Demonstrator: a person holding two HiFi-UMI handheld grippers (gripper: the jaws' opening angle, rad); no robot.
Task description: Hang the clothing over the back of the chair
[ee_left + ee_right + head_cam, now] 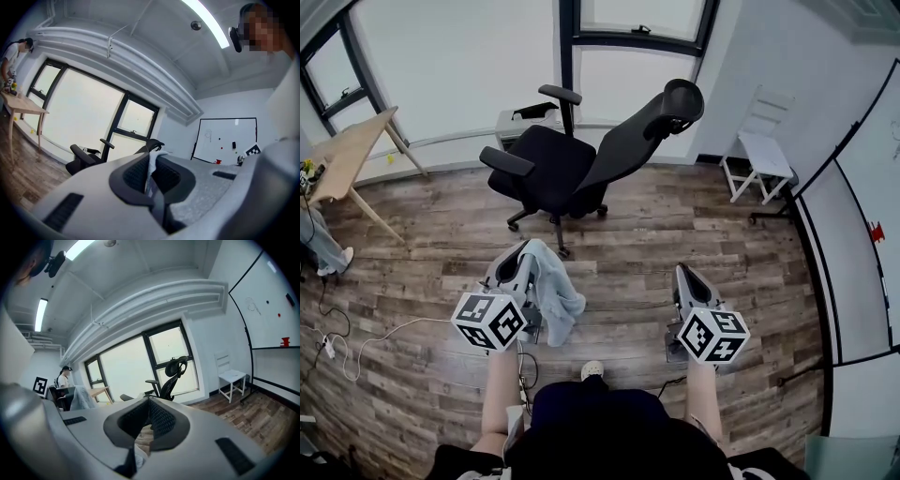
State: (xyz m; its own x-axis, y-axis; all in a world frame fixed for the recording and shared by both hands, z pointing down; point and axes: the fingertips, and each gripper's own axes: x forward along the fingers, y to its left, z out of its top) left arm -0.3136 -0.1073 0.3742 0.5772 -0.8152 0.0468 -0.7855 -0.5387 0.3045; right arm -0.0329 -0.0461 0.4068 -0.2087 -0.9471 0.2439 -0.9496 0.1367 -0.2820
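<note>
The clothing [555,292], a pale blue-grey garment, is pinched at its upper edge in the left gripper [522,251]. The jaws are pressed onto the fabric, and in the left gripper view a thin fold is seen standing between the pads. The rest of the garment is draped down at that gripper's 3 o'clock side. It hangs free above the wooden floor [619,234], between the two tools.

The right gripper [682,273] is held well apart at 3 o'clock of the cloth, its jaws brought together at the tips with nothing clamped.

In the head view the black office chair [546,161] is found at 12 o'clock, ahead of both grippers. Its backrest [630,141] is reclined toward 2 o'clock, with the headrest up by the window. Open floor is left between garment and chair.

The room is bounded at 10 o'clock by a wooden table [354,150], at 2 o'clock by a white chair [763,153], and at 3 o'clock by a whiteboard [862,216]. Loose cables [364,343] are laid at 9 o'clock.
</note>
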